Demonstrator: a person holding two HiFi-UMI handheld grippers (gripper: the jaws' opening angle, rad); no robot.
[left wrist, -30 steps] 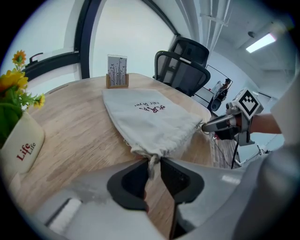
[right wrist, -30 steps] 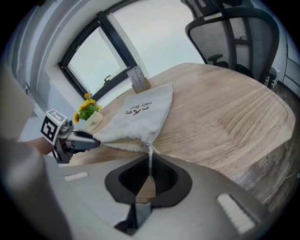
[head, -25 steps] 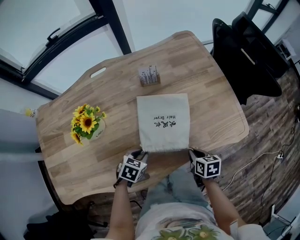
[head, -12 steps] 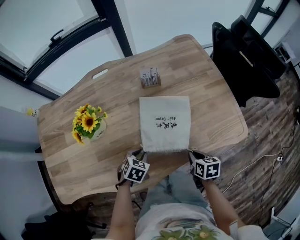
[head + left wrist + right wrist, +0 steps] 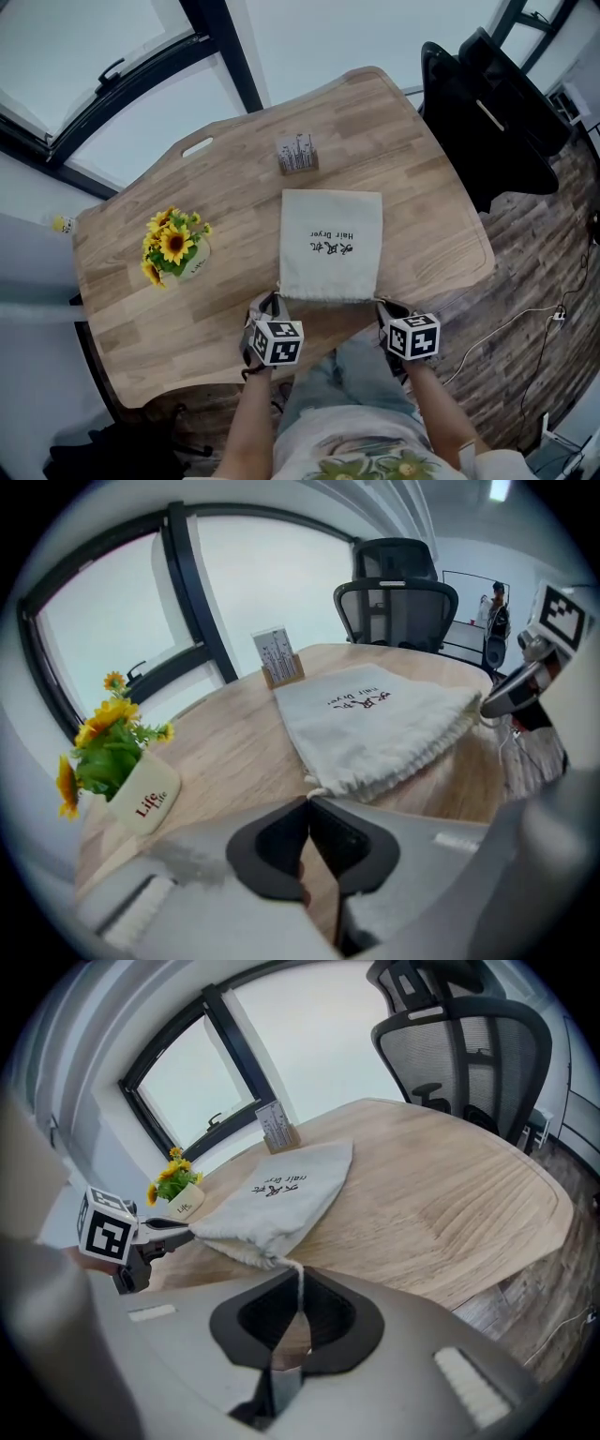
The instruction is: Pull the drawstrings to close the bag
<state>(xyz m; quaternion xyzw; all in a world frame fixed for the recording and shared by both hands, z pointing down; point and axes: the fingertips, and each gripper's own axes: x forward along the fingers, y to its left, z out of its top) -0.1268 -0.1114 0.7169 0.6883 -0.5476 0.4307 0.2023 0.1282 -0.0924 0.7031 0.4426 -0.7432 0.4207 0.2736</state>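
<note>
"On the wooden table [image 5: 187,309], how did the bag [image 5: 330,246] lie?"

"Flat, near my edge, with its long axis running from me toward the card holder [image 5: 297,153]. Its gathered mouth pointed back at me, and its closed end stopped near the holder."

"And your tongs?"

"I had the right tongs [image 5: 299,1277] clamped on the right drawstring [image 5: 292,1266], which ran straight from the mouth's right corner. My left tongs [image 5: 308,799] had just been closing and were pinched on the left drawstring [image 5: 317,789] at the other corner."

"What changed from a second before?"

"I'd swung the left tongs inward onto that corner. The right ones hadn't moved."
</note>
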